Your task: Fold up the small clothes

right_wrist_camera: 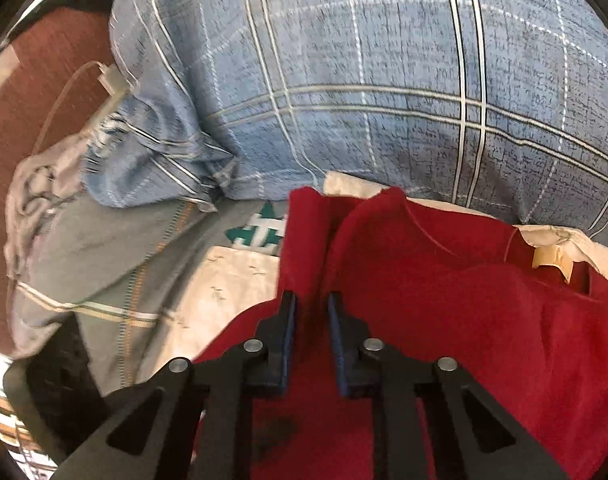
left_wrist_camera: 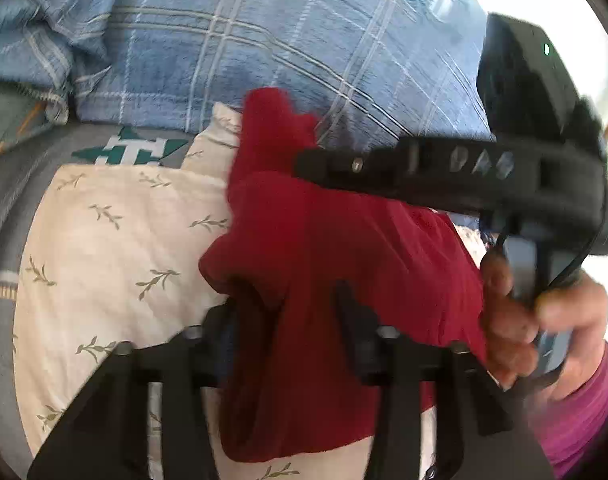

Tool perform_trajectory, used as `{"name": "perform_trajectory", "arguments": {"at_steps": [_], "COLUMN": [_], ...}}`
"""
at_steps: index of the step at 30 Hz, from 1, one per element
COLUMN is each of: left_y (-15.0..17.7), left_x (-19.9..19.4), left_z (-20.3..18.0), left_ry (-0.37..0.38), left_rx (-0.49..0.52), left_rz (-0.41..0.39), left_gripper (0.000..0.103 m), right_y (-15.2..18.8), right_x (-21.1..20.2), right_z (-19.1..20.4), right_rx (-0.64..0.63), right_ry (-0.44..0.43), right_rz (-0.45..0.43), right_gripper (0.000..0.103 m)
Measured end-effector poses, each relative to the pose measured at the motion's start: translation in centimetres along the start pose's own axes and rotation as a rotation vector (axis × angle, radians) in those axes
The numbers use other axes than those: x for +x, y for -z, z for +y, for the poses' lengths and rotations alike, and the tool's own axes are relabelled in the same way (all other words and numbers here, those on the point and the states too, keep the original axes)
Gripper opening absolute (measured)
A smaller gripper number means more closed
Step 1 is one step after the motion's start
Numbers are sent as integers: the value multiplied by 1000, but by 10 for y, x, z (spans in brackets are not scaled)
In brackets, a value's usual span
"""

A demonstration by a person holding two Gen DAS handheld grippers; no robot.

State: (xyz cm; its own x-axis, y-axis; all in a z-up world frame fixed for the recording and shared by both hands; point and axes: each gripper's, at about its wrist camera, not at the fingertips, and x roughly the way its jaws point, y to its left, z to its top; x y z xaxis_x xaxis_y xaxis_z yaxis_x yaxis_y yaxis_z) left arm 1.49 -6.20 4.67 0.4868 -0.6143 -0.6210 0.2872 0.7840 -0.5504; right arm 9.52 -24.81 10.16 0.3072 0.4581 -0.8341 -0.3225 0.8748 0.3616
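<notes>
Left gripper (left_wrist_camera: 287,304): red cloth is draped between and over the fingers; whether the jaws are clamped on it cannot be told, since the tips are buried in the fabric.
Right gripper (right_wrist_camera: 312,304): jaws stand a little apart, with a raised ridge of cloth running up between the blue-padded fingers (right_wrist_camera: 289,344); no firm pinch is shown, so it is judged open.
Red garment (right_wrist_camera: 444,280): it is spread on the white leaf-print sheet (left_wrist_camera: 103,240), with a lifted flap toward 12 o'clock and a pale neck label (right_wrist_camera: 552,262) at 3 o'clock in the right wrist view.
Surroundings: a blue plaid pillow (right_wrist_camera: 364,80) lies at 12 o'clock behind the garment; a grey blanket (right_wrist_camera: 103,248) lies at 9 o'clock.
Right hand (left_wrist_camera: 544,320): it is seen at 4 o'clock in the left wrist view, wrapped round the handle of the right gripper.
Step in hand: a fold of the garment is judged to be under way.
Doing it well: the ridge should be pinched fully before lifting, both edges kept level, and the flap laid flat so no bunching is trapped.
Hidden or unclear: the garment's full outline is cut off at 6 o'clock, motion blur softens both views, and the garment type is not certain.
</notes>
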Motion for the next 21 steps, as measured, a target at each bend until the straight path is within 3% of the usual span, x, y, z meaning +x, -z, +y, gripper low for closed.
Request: {"name": "perform_trajectory", "arguments": {"at_steps": [1, 2, 4, 10, 14, 18, 19, 21], "left_y": [1, 1, 0, -1, -3, -4, -3, -1], "left_x": [-4, -7, -12, -14, -17, -13, -14, -16], "left_z": [-3, -4, -9, -22, -30, -33, -32, -35], "left_ry": [9, 26, 44, 36, 16, -1, -6, -12], "left_rx": [7, 7, 12, 48, 77, 85, 86, 92], "left_rz": [-15, -22, -32, -52, -57, -50, -46, -46], "left_gripper": [35, 34, 34, 34, 34, 34, 34, 34], "right_y": [-4, -8, -14, -30, -41, -39, -38, -33], "right_x": [-3, -6, -8, 17, 52, 79, 79, 72], "right_z": [6, 9, 12, 31, 40, 39, 38, 40], "right_rx": [9, 19, 33, -12, -22, -59, -69, -108], "right_ry": [-2, 3, 15, 73, 88, 166, 164, 170], "right_rz": [-6, -11, -9, 74, 202, 310, 304, 258], "right_gripper": [42, 70, 90, 89, 89, 88, 85, 67]}}
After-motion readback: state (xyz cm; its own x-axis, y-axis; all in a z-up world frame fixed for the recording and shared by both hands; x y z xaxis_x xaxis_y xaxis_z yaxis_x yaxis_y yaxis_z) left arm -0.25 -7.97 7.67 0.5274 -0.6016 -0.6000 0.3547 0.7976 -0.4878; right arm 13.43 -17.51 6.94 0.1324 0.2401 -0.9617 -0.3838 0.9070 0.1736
